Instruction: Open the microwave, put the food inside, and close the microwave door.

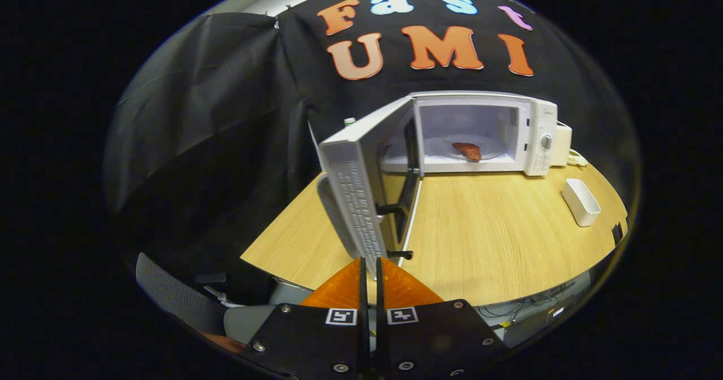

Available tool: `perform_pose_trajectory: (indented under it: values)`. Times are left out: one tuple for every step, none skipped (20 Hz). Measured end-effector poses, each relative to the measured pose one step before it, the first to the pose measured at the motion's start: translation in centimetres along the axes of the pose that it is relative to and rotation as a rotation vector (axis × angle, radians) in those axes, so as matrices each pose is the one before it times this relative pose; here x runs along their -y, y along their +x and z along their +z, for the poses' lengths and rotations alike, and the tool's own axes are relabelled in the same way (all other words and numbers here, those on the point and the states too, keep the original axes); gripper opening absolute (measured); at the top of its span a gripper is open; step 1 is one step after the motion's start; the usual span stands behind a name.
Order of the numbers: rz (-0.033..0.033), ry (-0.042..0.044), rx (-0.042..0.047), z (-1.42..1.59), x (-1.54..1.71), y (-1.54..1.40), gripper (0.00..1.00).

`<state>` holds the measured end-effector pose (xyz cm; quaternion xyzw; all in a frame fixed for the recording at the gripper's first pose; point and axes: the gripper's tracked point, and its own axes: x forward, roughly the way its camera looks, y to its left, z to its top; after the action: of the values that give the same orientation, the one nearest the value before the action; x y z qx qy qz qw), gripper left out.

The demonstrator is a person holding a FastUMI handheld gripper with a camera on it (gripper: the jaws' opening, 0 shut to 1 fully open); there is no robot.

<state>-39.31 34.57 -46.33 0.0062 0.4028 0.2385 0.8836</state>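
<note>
Jaws nearly closed with only a thin slit between them, gripping nothing; the gripper [368, 264] sits just short of the open door's [361, 199] outer edge at 12 o'clock, apparently lined up to push it closed. Beyond, toward 1 o'clock, the food [467, 151] already rests inside the microwave [539, 137].

No writing can be read: the print on the microwave door [355, 199] edge is too small, and the square markers on the gripper [370, 267] carry only patterns.
</note>
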Motion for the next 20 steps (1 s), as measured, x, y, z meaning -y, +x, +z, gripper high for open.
perform_pose_trajectory:
  values:
    - [0.02645,-0.02513,0.00786,0.163,-1.333,0.201,0.05]
    - [0.01849,-0.01731,0.00524,0.209,-0.9,0.368,0.05]
    - [0.01942,-0.00608,0.00151,0.152,-0.743,0.465,0.05]
    - [0.01166,0.00228,0.003,0.315,-0.546,0.556,0.05]
    - [0.00414,0.00823,0.01012,0.641,-0.425,0.623,0.05]
    - [-0.00544,-0.00118,0.01727,1.001,-0.075,0.529,0.05]
    - [-0.01355,-0.0134,0.0096,0.587,-0.161,0.787,0.05]
    - [-0.00091,-0.00438,0.00262,0.376,-0.219,0.827,0.05]
    - [-0.00352,0.00079,0.00568,0.386,-0.156,0.762,0.06]
    - [-0.01287,-0.00434,0.00862,0.472,0.307,0.093,0.06]
    - [-0.01628,-0.00276,0.00337,0.291,0.454,0.158,0.06]
    - [0.00291,0.01015,-0.00482,0.147,0.328,0.168,0.07]
    - [0.00426,0.02145,-0.01281,-0.378,0.088,0.717,0.05]
    - [-0.00342,0.01235,-0.01316,-0.24,0.486,-0.815,0.02]
    - [-0.01323,-0.00205,-0.0112,-0.086,0.74,-0.243,0.01]
    - [-0.01612,-0.00777,-0.00196,-0.04,1.097,-0.31,0.01]
    - [-0.01859,-0.00422,-0.0019,-0.081,1.221,-0.439,0.01]
    - [-0.02134,0.00089,-0.00029,0.036,1.447,-0.339,0.01]
    - [-0.03365,0.00936,-0.00463,-0.049,1.966,-0.27,0.01]
    - [-0.03573,0.01303,-0.00164,0.193,2.03,-0.095,0.01]
